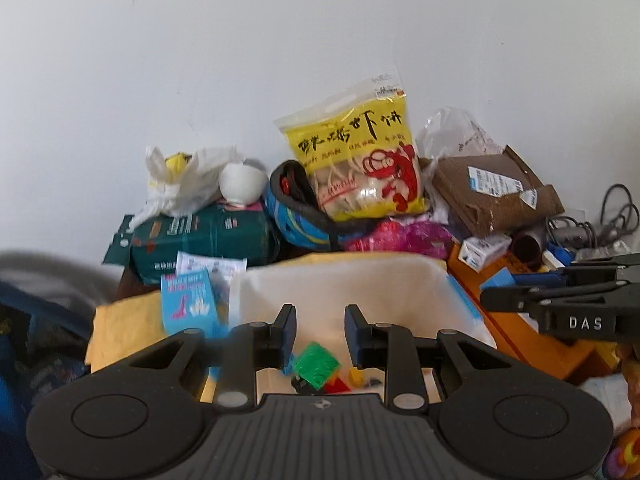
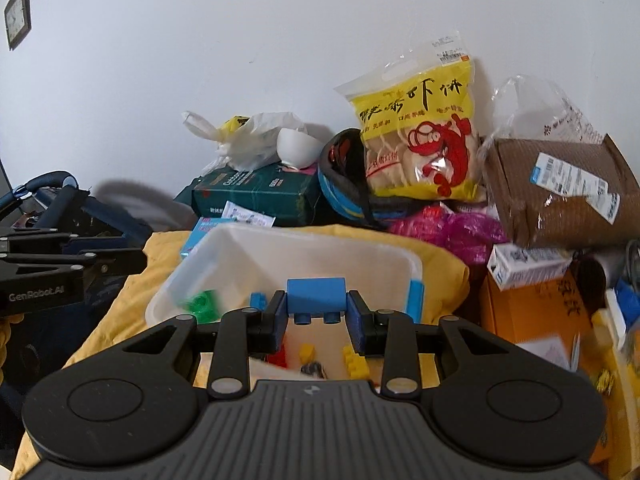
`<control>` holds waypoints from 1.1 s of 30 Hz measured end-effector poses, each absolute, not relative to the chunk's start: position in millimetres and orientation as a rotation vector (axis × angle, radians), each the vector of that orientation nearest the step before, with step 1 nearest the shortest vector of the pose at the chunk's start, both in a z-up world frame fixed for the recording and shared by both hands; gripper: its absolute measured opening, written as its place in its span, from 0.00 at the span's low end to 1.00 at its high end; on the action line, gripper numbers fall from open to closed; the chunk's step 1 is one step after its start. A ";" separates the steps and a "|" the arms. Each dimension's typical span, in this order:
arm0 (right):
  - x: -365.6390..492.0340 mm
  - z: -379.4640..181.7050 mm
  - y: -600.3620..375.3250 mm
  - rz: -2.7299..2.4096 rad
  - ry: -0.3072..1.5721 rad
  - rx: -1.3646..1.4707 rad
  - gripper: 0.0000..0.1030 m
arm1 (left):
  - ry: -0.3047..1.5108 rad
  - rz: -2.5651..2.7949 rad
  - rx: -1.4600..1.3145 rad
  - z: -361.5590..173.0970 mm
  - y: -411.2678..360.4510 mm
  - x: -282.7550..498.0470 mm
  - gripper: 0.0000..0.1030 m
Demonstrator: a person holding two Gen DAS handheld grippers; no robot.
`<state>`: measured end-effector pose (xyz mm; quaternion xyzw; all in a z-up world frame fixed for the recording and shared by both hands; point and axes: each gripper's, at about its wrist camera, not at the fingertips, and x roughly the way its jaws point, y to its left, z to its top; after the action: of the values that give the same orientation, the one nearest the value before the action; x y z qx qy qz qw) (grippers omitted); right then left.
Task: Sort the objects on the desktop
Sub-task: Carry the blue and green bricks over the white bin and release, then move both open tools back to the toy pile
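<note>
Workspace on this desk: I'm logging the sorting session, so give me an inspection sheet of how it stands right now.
Surface: yellow cloth under the bin; little bare desk shows.
Job's things: blue toy brick over the white plastic bin; green brick, yellow brick and a red one lie inside.
Clutter: prawn cracker bag, cardboard parcel, green box, white bowl, helmet, orange box.
Grippers: right gripper shut on the blue toy brick; left gripper open, holding nothing, above the bin.
Cables: grey cable bundle at the right edge of the desk.
Surroundings: white wall, framed clock.
</note>
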<state>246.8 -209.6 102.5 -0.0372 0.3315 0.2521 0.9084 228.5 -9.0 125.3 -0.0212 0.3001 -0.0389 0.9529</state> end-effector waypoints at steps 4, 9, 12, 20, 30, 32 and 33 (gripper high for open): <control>264.4 107.0 -203.6 0.501 0.728 -0.058 0.34 | 0.627 -0.063 -0.040 135.4 -11.2 249.9 0.27; 273.1 105.5 -199.0 0.498 0.742 -0.055 0.34 | 0.642 -0.051 -0.020 136.1 -12.9 261.5 0.25; 281.0 100.1 -194.8 0.451 0.761 -0.084 0.80 | 0.660 -0.043 -0.027 131.4 -10.9 261.9 0.28; 257.6 82.0 -213.6 0.531 0.698 -0.073 0.83 | 0.666 -0.020 -0.067 107.3 7.7 235.8 0.49; 158.9 -26.6 -209.2 0.654 0.845 -0.235 0.70 | 0.755 -0.092 -0.014 19.4 8.9 136.7 0.50; 144.3 -43.9 -204.7 0.683 0.881 -0.249 0.62 | 0.784 -0.105 -0.026 1.3 8.6 119.0 0.50; 139.4 -49.5 -202.4 0.694 0.894 -0.254 0.56 | 0.798 -0.108 -0.026 -7.0 7.7 110.8 0.50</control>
<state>139.4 -202.4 -49.5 -0.1201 0.4223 0.3279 0.8365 110.8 7.7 -7.0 -0.0127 0.3883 -0.0526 0.9200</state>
